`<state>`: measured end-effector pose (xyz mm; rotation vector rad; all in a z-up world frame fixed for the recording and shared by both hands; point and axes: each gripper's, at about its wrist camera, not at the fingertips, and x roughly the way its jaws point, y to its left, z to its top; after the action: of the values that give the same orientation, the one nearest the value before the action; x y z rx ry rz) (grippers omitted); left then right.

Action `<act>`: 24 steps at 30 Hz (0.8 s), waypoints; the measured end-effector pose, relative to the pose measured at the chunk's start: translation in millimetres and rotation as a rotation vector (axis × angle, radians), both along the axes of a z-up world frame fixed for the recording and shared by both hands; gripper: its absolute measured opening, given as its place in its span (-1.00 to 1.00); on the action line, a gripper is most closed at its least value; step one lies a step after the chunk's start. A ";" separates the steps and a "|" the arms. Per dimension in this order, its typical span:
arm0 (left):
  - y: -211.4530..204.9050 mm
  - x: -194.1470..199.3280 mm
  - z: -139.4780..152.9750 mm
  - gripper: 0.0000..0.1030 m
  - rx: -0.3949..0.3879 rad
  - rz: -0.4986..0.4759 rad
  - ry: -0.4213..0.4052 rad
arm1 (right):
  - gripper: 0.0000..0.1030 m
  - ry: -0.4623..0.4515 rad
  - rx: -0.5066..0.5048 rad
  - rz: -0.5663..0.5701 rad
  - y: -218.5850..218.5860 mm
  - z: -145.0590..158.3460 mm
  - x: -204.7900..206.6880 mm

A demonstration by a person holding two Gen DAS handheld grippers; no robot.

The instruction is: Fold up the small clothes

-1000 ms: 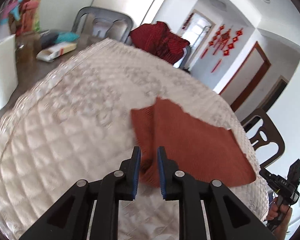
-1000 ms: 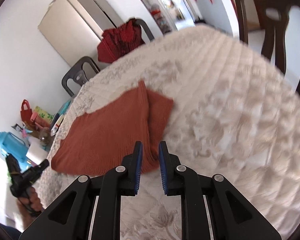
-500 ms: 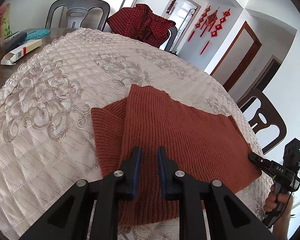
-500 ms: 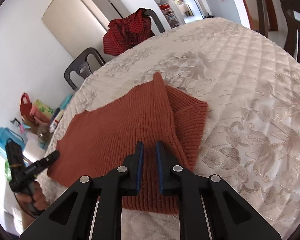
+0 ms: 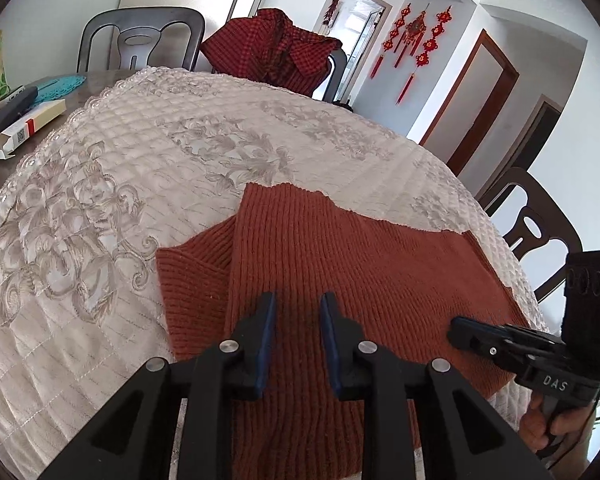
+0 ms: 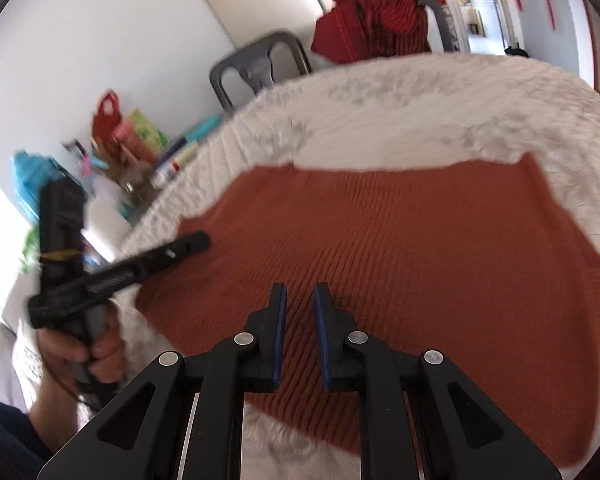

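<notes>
The rust-orange ribbed knit garment [image 5: 340, 280] lies flat on the cream quilted tablecloth [image 5: 140, 168], now closer beneath both grippers than before. The left gripper [image 5: 297, 300] and right gripper [image 6: 299, 292] hover slightly parted, holding nothing. A red checked cloth [image 5: 272, 48] drapes a grey chair behind.

I read "DAS" in pale letters on the right gripper [image 5: 456, 326], right of my left gripper's [image 5: 296, 308] fingers.
</notes>
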<state>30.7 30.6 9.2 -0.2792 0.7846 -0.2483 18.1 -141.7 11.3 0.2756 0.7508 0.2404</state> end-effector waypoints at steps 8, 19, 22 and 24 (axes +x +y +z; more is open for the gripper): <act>3.4 6.4 5.8 -0.51 0.008 0.002 -0.014 | -0.74 -0.018 -0.002 -0.039 -4.4 5.5 13.9; 2.5 12.0 -2.3 -0.48 0.008 -0.001 0.013 | -0.73 0.002 0.005 -0.070 -6.7 -0.3 34.6; 2.6 11.7 -2.4 -0.48 0.008 -0.001 0.013 | -0.73 0.001 0.012 -0.073 -6.3 3.1 27.6; 2.6 12.0 -2.3 -0.48 0.008 -0.001 0.013 | -0.73 -0.005 0.007 -0.064 -2.7 6.1 18.0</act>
<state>42.8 33.2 6.9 -0.2730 0.7984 -0.2443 36.1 -144.4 17.4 0.3048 0.7349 0.1827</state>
